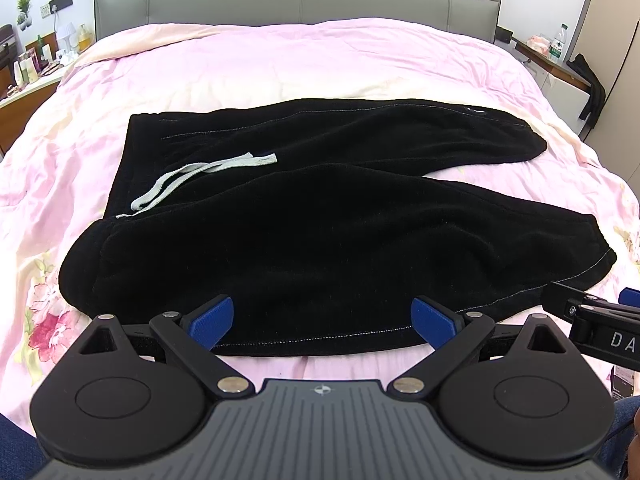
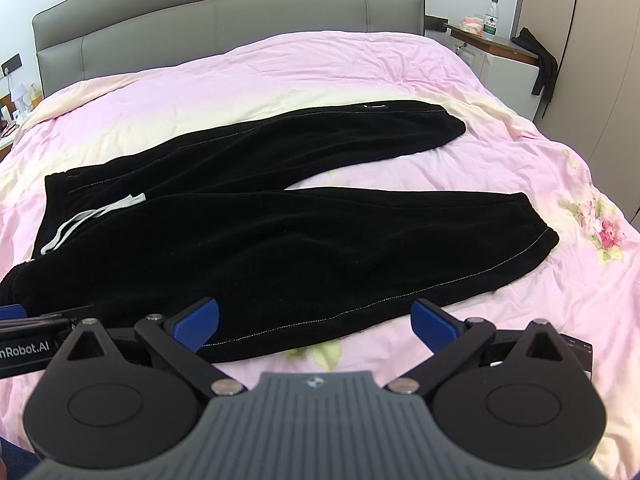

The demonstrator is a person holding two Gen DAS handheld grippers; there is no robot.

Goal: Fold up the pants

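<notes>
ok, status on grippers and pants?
Left hand-held gripper open, right hand-held gripper open, both empty. Black pants flat on bed, unfolded. Nothing in the way.

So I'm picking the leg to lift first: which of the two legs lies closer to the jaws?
The near leg, whose side seam runs just ahead of both open grippers. The far leg angles off toward the headboard, with pink quilt showing between them.

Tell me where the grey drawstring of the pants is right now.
The grey drawstring lies loose on the black pants near the waistband, left in both wrist views, beyond the left gripper, not touching it.
</notes>
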